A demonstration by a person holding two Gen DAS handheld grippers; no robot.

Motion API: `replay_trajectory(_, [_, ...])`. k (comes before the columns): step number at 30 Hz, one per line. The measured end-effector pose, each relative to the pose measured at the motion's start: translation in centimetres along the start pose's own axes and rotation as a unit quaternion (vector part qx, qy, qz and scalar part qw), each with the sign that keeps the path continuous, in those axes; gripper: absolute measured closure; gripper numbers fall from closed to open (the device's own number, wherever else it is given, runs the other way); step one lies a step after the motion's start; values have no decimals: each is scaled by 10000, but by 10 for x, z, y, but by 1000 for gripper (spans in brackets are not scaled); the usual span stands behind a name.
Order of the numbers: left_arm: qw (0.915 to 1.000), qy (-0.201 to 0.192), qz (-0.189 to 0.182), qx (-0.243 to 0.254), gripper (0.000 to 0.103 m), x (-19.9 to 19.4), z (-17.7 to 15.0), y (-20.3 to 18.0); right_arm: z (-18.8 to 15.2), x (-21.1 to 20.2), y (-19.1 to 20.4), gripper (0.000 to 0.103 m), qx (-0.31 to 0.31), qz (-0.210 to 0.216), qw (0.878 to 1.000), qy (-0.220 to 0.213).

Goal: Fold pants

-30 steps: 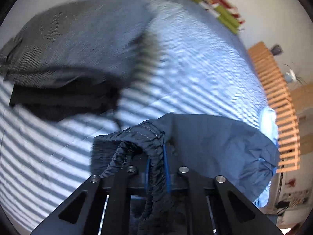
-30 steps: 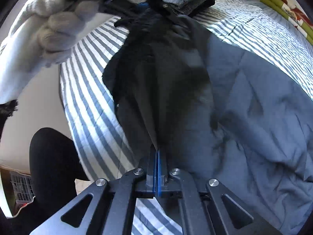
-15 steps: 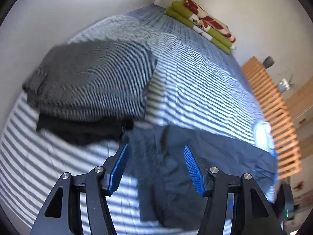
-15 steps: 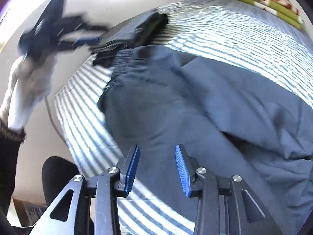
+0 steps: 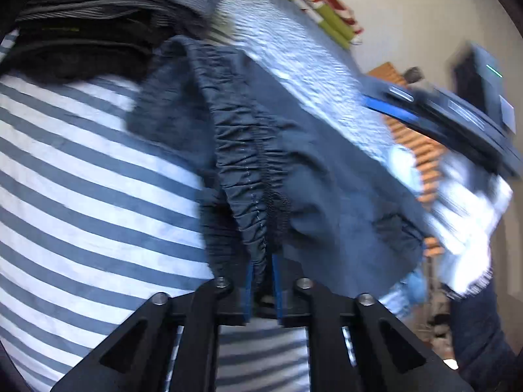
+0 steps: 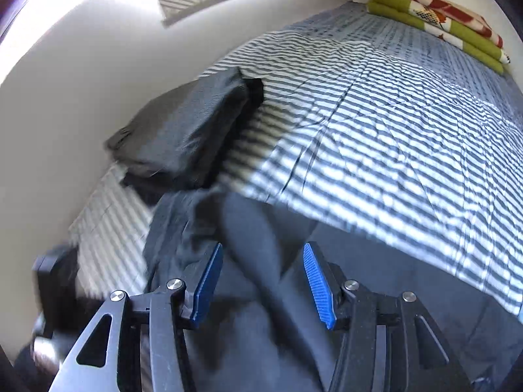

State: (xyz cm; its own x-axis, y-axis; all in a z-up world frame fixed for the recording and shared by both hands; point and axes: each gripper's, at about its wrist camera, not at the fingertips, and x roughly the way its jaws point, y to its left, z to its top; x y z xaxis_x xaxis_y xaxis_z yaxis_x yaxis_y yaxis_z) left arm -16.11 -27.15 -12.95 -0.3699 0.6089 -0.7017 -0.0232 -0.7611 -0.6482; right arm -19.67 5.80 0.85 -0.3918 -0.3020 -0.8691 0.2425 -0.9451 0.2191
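Here the dark blue pants (image 5: 294, 150) lie on the striped bed (image 5: 81, 176), their gathered waistband bunched up toward us, just beside a stack of folded clothes (image 5: 98, 23). We have the left gripper (image 5: 261, 271) closed on that waistband: its fingers have just been closing, and the elastic sits pinched between the 2 blue pads. Our right gripper (image 6: 263, 281) hangs above the pants (image 6: 261, 261) with its fingers apart, having just been opening, the pads pressing on nothing. In its view the folded clothes (image 6: 186, 130) sit by the wall, and a green and red blanket (image 6: 438, 19) lies at the far end of the bed (image 6: 392, 130).
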Motion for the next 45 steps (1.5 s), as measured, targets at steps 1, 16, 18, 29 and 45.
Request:
replay_trajectory(1, [9999, -26, 15, 128, 96, -6, -5, -7, 4, 7, 1, 55, 7, 5, 10000, 52])
replay_trajectory(16, [9958, 897, 91, -180, 96, -66, -118, 21, 2, 101, 82, 55, -1414, 700, 9785, 1329])
replay_trajectory(18, [9957, 915, 136, -58, 96, -67, -116, 16, -9, 110, 93, 55, -1690, 661, 9719, 1500])
replay_trajectory(29, [9952, 906, 347, 123, 96, -66, -95, -3, -70, 83, 90, 101, -2195, 103, 9670, 1290])
replay_trajectory(45, [9950, -233, 932, 266, 43, -67, 25, -5, 98, 33, -5, 95, -127, -1853, 9810, -563])
